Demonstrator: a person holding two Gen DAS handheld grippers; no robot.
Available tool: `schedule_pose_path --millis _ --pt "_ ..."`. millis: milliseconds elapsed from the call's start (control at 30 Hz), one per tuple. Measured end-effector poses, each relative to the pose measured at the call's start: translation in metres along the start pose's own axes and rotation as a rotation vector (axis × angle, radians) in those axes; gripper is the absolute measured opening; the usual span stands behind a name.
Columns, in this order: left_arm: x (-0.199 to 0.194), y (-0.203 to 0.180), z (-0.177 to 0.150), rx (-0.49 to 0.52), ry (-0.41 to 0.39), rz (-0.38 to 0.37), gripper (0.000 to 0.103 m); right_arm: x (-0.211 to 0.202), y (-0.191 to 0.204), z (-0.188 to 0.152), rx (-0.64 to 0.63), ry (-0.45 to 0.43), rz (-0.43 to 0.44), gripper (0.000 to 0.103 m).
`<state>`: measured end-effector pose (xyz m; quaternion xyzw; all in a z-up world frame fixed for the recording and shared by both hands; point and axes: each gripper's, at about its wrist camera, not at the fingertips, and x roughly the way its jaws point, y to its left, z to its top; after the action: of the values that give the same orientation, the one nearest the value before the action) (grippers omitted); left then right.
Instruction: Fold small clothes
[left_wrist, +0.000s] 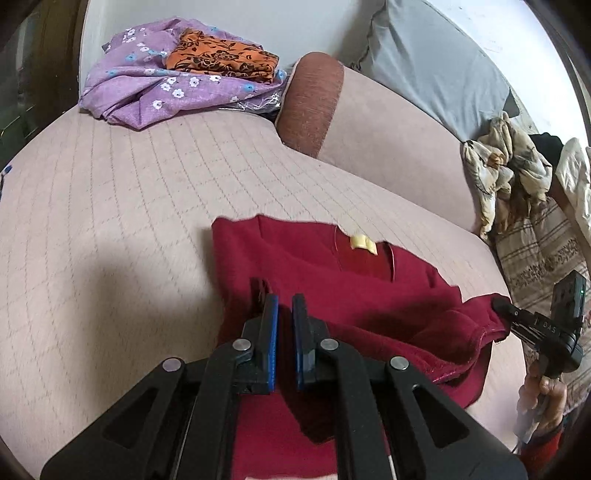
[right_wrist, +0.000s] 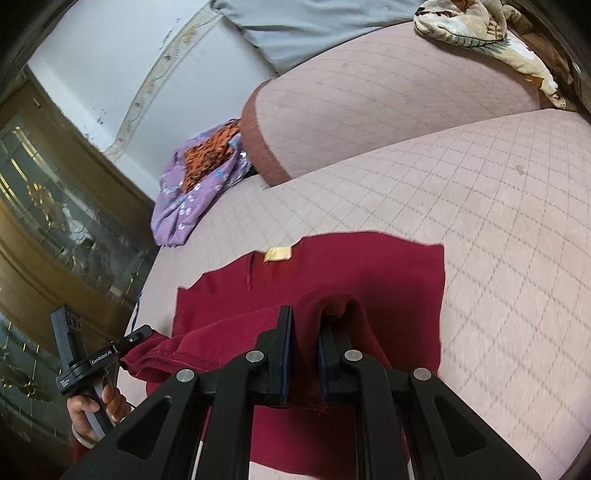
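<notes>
Red garment (right_wrist: 332, 273): soft, matt knit cloth with a fine nap and a stitched hem; at its neckline a small pale yellow label (right_wrist: 277, 254) of smooth, faintly glossy woven fabric. Sofa cover (left_wrist: 110, 206): matt beige cloth, quilted in a stitched grid. Bolster end (left_wrist: 310, 103): coarse, ribbed brown cloth. Purple cloth (left_wrist: 147, 88) and orange cloth (left_wrist: 221, 55): thin, smooth printed fabrics. Grey pillow (left_wrist: 424, 62): plain matt cloth. Left gripper (left_wrist: 284, 332) and right gripper (right_wrist: 304, 350): matt black plastic bodies with bright, smooth metal pivot pins; blue finger pads (left_wrist: 272, 339), apparently rubbery. Cabinet (right_wrist: 55, 206): glossy varnished wood with reflective glass.
</notes>
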<state>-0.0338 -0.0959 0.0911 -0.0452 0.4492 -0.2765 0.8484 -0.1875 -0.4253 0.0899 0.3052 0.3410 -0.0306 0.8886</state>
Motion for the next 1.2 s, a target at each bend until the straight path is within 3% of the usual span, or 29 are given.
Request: schedule_pose_path --millis 367,567,733,800,833,867,900,933,1067,1200 --pt "0.039 0.002 0.043 -0.007 -0.024 0.063 0.0 0.052 -0.026 0.028 0.06 0.035 -0.019 0.011" --pt "0.057 0.011 0.058 -0.021 -0.024 0.106 0.0 0.061 -0.036 0.037 0.119 -0.002 0.001 0.011" --pt "0.066 0.022 0.062 -0.072 0.004 0.091 0.0 0.086 -0.052 0.04 0.175 0.018 -0.018 0.013" --pt "0.06 0.026 0.061 -0.086 -0.003 0.081 0.007 0.089 -0.062 0.041 0.233 0.052 -0.001 0.017" --pt "0.056 0.027 0.06 -0.083 -0.009 0.082 0.019 0.083 -0.064 0.041 0.252 0.038 0.014 0.02" --pt "0.052 0.027 0.06 -0.078 -0.016 0.085 0.028 0.075 -0.063 0.042 0.253 0.01 0.016 0.031" --pt "0.045 0.027 0.057 -0.069 -0.029 0.086 0.046 0.061 -0.061 0.043 0.239 -0.033 0.007 0.044" --pt "0.04 0.025 0.055 -0.059 -0.04 0.084 0.052 0.05 -0.057 0.044 0.221 -0.064 -0.011 0.046" --pt "0.017 0.013 0.031 0.025 -0.045 0.098 0.055 0.027 -0.022 0.044 0.041 -0.062 -0.003 0.045" --pt "0.013 0.009 0.0 0.061 -0.005 0.138 0.057 0.051 0.009 0.032 -0.119 0.009 -0.057 0.044"
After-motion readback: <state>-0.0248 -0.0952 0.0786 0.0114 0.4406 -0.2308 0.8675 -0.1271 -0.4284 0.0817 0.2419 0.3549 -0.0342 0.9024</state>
